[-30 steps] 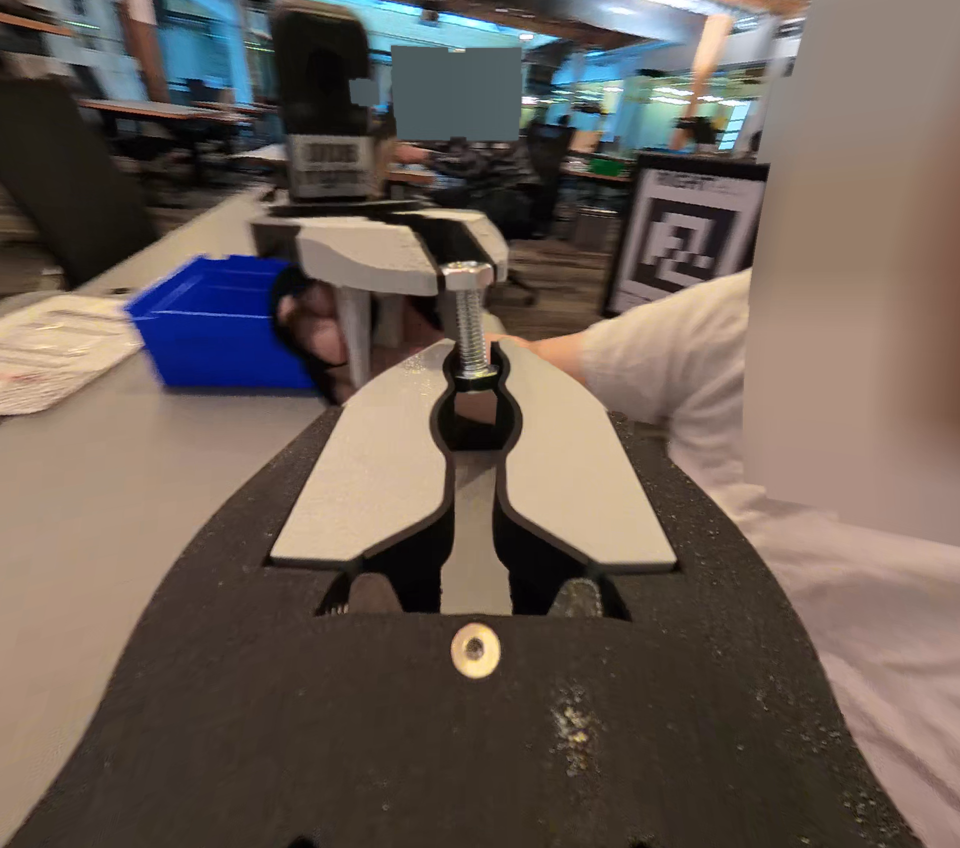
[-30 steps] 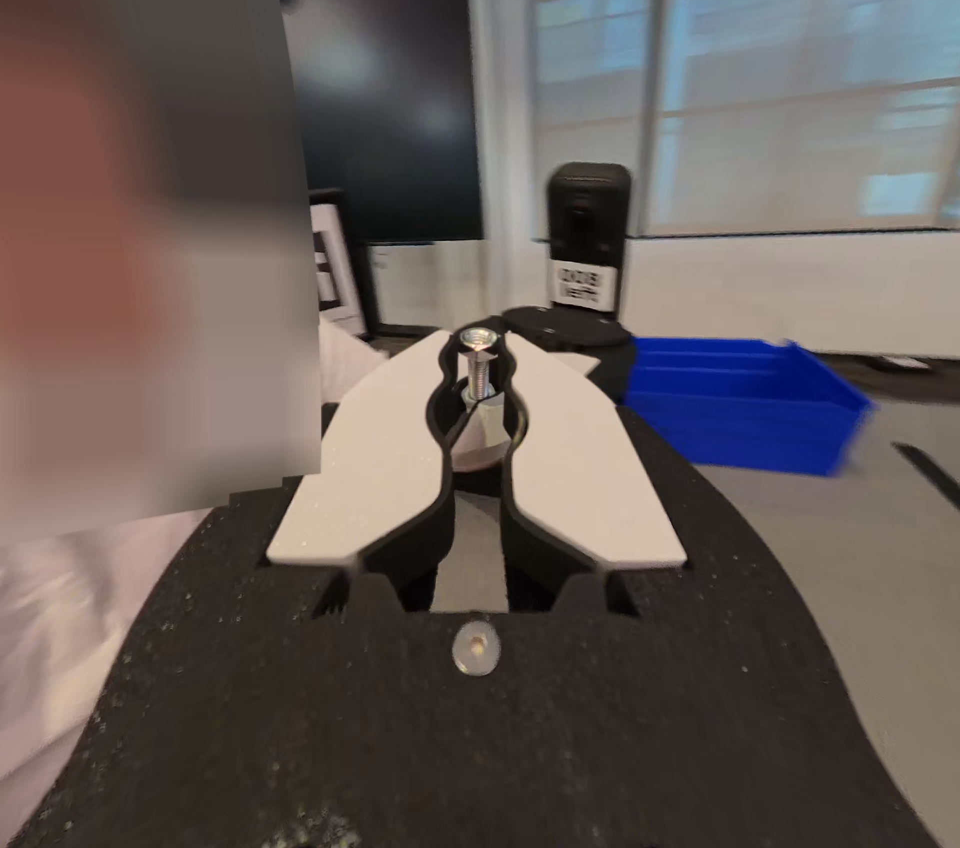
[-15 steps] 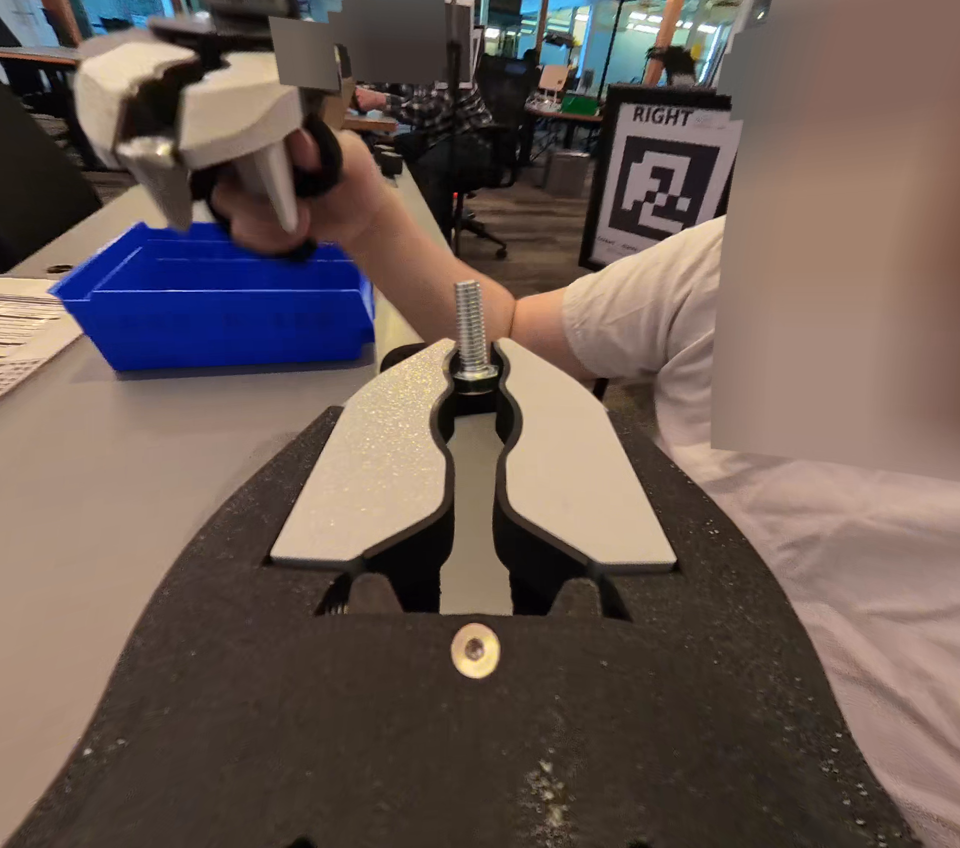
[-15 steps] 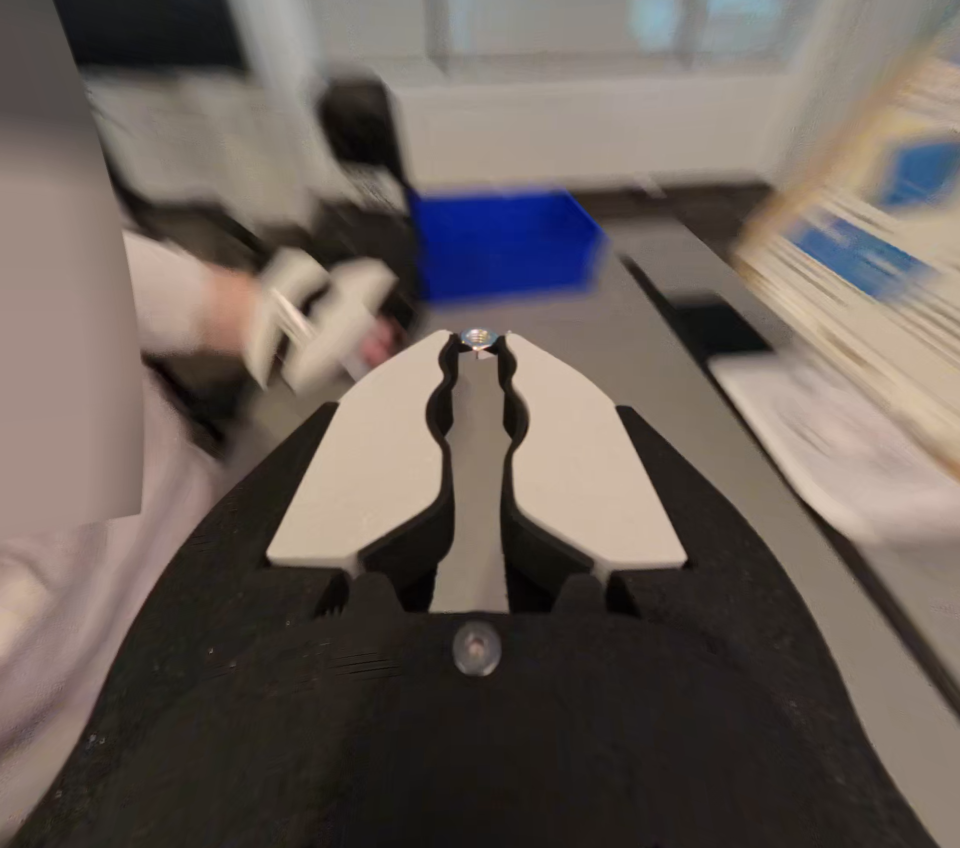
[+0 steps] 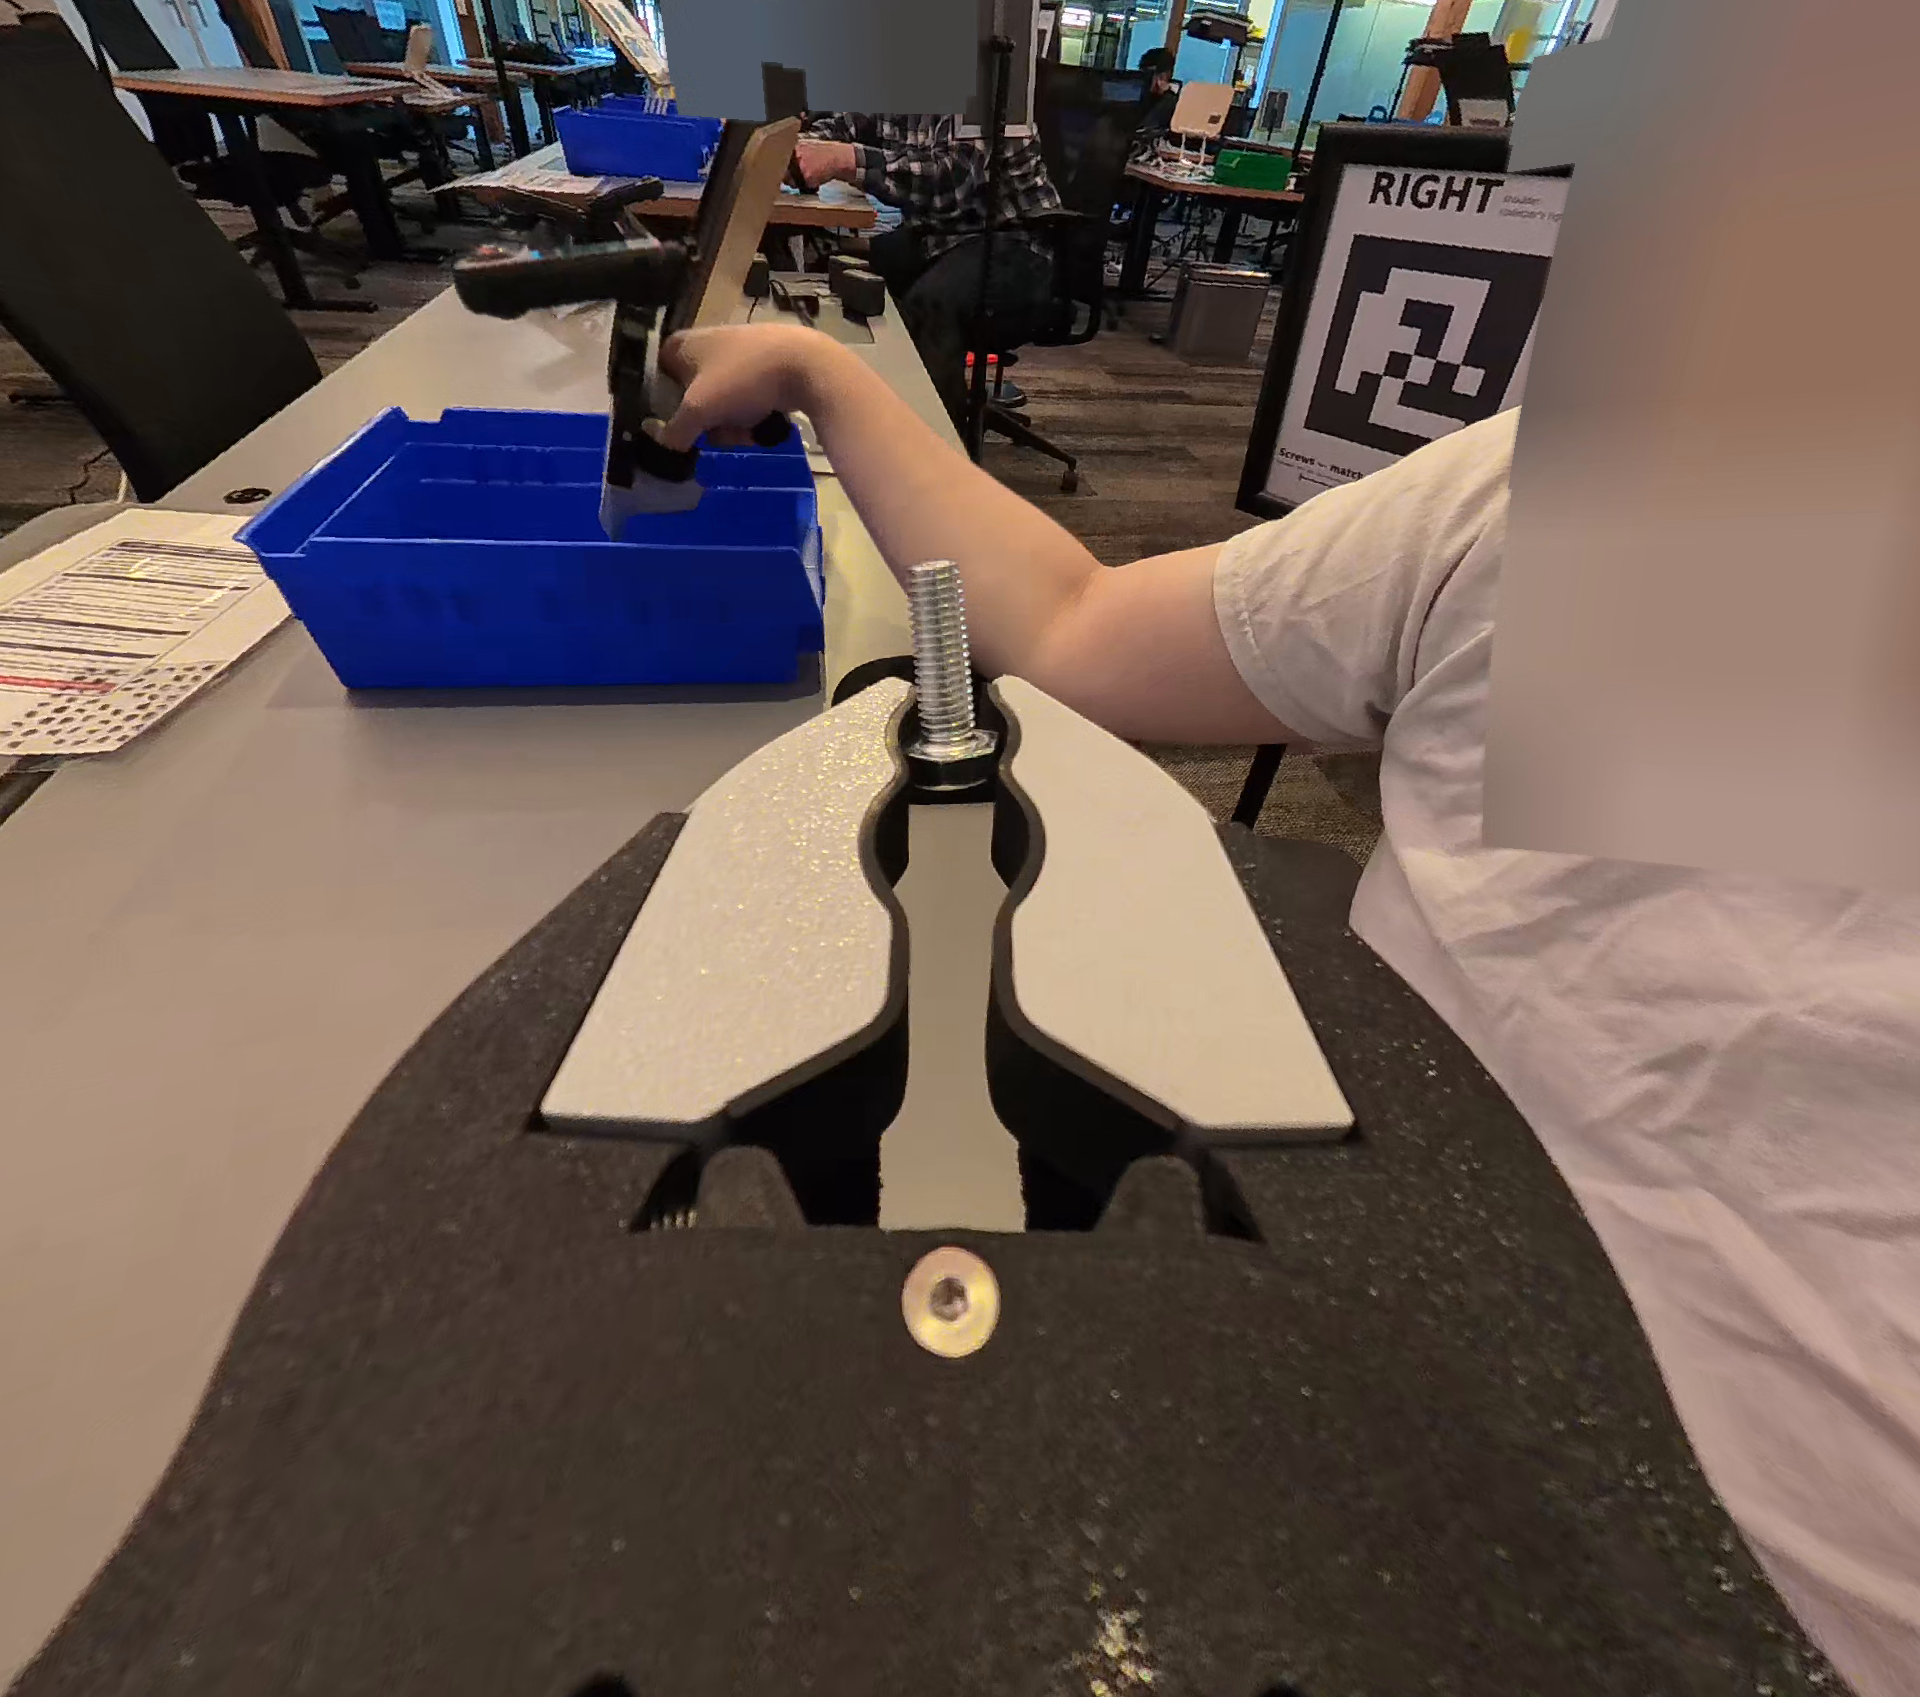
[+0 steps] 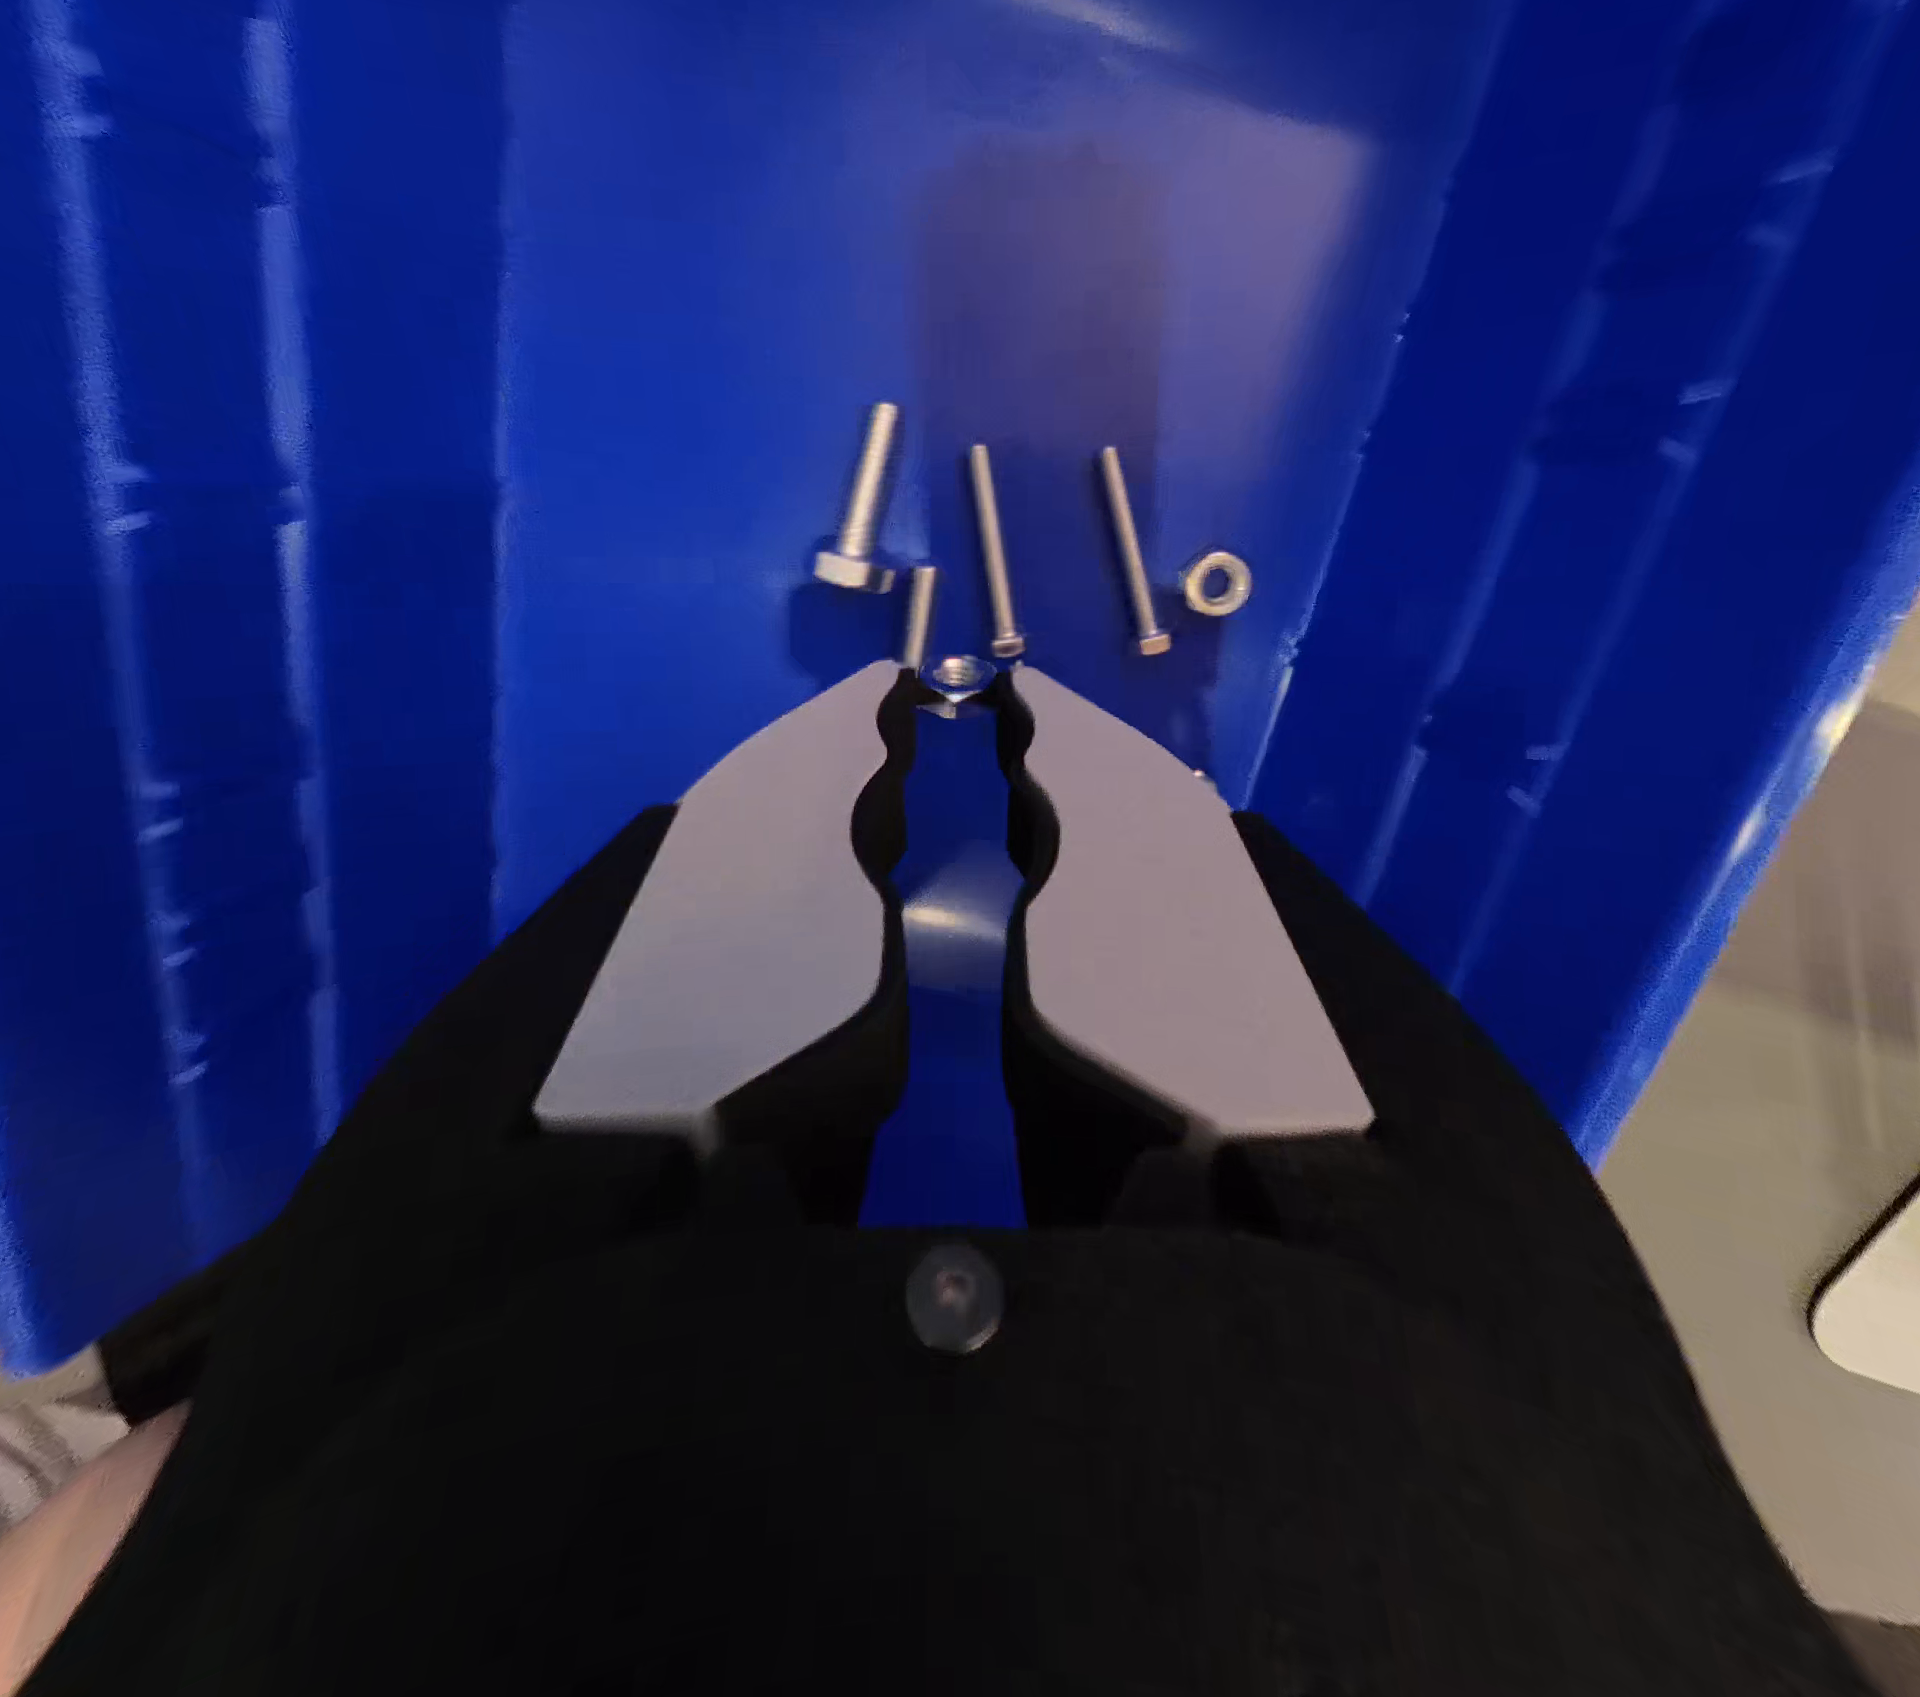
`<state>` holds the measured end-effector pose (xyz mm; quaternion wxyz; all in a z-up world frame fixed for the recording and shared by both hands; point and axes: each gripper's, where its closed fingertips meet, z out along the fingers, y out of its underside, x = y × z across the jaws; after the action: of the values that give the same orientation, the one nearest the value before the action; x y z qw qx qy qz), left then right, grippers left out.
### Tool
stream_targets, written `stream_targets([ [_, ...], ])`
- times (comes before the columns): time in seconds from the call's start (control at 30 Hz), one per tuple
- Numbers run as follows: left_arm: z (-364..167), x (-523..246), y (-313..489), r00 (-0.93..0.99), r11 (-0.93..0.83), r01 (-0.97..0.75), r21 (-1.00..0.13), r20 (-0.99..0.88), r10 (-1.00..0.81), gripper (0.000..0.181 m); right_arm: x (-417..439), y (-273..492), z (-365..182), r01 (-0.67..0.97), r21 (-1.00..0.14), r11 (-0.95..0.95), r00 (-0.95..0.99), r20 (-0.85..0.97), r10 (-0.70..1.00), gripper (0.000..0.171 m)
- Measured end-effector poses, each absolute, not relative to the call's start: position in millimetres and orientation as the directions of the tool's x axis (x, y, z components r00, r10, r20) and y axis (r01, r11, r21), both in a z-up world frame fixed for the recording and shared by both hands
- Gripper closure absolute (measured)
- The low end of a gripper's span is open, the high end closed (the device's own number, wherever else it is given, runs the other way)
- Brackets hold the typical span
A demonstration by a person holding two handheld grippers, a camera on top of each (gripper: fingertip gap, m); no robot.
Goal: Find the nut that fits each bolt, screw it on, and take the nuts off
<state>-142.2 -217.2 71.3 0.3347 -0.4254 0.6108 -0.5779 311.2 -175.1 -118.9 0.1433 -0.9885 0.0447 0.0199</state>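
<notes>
My left gripper (image 5: 948,754) is shut on the head of a silver bolt (image 5: 939,655) that stands upright, thread up, with no nut on it. My right gripper (image 6: 958,683) is shut on a small silver nut (image 6: 958,679) at its fingertips and points down into the blue bin (image 6: 727,193). On the bin floor lie several bolts: a thick one (image 6: 860,504), two long thin ones (image 6: 992,551) (image 6: 1127,551), a short one (image 6: 920,617), and a loose nut (image 6: 1214,582). In the left wrist view the right gripper (image 5: 649,494) reaches into the blue bin (image 5: 540,598).
The bin stands on a grey table (image 5: 312,868). A printed sheet (image 5: 114,619) lies at the table's left edge. A sign with a black-and-white marker (image 5: 1423,328) stands at the right. A person's arm and white shirt (image 5: 1558,920) fill the right side. The left gripper's tips are roughly 50 cm from the right gripper's.
The right gripper took the nut off the bolt, swung away left and down, and now points into the blue bin with the nut. The left gripper keeps holding the bolt upright.
</notes>
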Motion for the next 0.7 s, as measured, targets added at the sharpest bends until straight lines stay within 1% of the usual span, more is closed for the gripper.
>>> stream_targets([
  [0.03, 70.2, -141.7, -216.2, -0.411, -0.029, -0.136, -0.990, 0.083, -0.908, 0.172, 317.2, -174.0, -122.3, -0.105, -0.277, -0.955, 0.994, -0.030, -0.101, 0.156],
  [0.07, 69.1, -141.2, -215.1, -0.407, -0.029, -0.140, -0.990, 0.085, -0.909, 0.172, 320.9, -171.6, -123.3, -0.119, -0.288, -0.950, 0.993, -0.021, -0.117, 0.152],
  [0.13, 67.2, -140.5, -212.1, -0.395, -0.029, -0.146, -0.989, 0.085, -0.915, 0.172, 320.1, -167.6, -118.1, -0.142, -0.321, -0.936, 0.990, -0.047, -0.134, 0.146],
  [0.17, 66.8, -140.4, -210.5, -0.389, -0.029, -0.146, -0.989, 0.084, -0.917, 0.172, 322.1, -166.5, -110.6, -0.143, -0.345, -0.928, 0.990, -0.032, -0.141, 0.142],
  [0.23, 67.7, -140.9, -207.3, -0.376, -0.030, -0.142, -0.989, 0.082, -0.923, 0.171, 321.2, -162.1, -83.6, -0.116, -0.427, -0.897, 0.991, 0.016, -0.136, 0.139],
  [0.3, 68.5, -140.8, -202.6, -0.352, -0.028, -0.137, -0.990, 0.075, -0.933, 0.171, 304.4, -147.9, -37.4, -0.024, -0.572, -0.820, 0.994, 0.074, -0.081, 0.136],
  [0.37, 67.8, -139.4, -195.4, -0.312, -0.023, -0.135, -0.991, 0.065, -0.948, 0.172, 257.7, -127.7, 19.1, 0.115, -0.738, -0.665, 0.993, 0.107, 0.053, 0.135],
  [0.4, 66.6, -138.5, -191.0, -0.286, -0.019, -0.136, -0.990, 0.058, -0.956, 0.172, 221.3, -119.1, 46.5, 0.175, -0.811, -0.558, 0.982, 0.103, 0.158, 0.135],
  [0.47, 64.5, -136.8, -184.5, -0.252, -0.028, -0.137, -0.990, 0.062, -0.966, 0.171, 134.2, -112.2, 95.1, 0.230, -0.917, -0.326, 0.906, 0.080, 0.415, 0.135],
  [0.53, 64.5, -136.1, -180.7, -0.239, -0.055, -0.129, -0.990, 0.085, -0.967, 0.172, 44.2, -121.1, 131.8, 0.185, -0.974, -0.130, 0.749, 0.054, 0.660, 0.137],
  [0.6, 65.3, -136.0, -177.2, -0.227, -0.079, -0.120, -0.990, 0.105, -0.968, 0.171, -36.0, -143.3, 152.0, 0.078, -0.997, -0.020, 0.518, 0.024, 0.855, 0.140],
  [0.67, 66.5, -136.5, -173.1, -0.210, -0.090, -0.109, -0.990, 0.112, -0.971, 0.171, -91.8, -160.3, 149.2, 0.026, -0.999, -0.031, 0.334, -0.021, 0.942, 0.141],
  [0.7, 67.2, -137.0, -171.8, -0.205, -0.095, -0.105, -0.990, 0.115, -0.972, 0.171, -110.6, -162.1, 142.3, 0.029, -0.999, -0.043, 0.296, -0.033, 0.955, 0.141],
])
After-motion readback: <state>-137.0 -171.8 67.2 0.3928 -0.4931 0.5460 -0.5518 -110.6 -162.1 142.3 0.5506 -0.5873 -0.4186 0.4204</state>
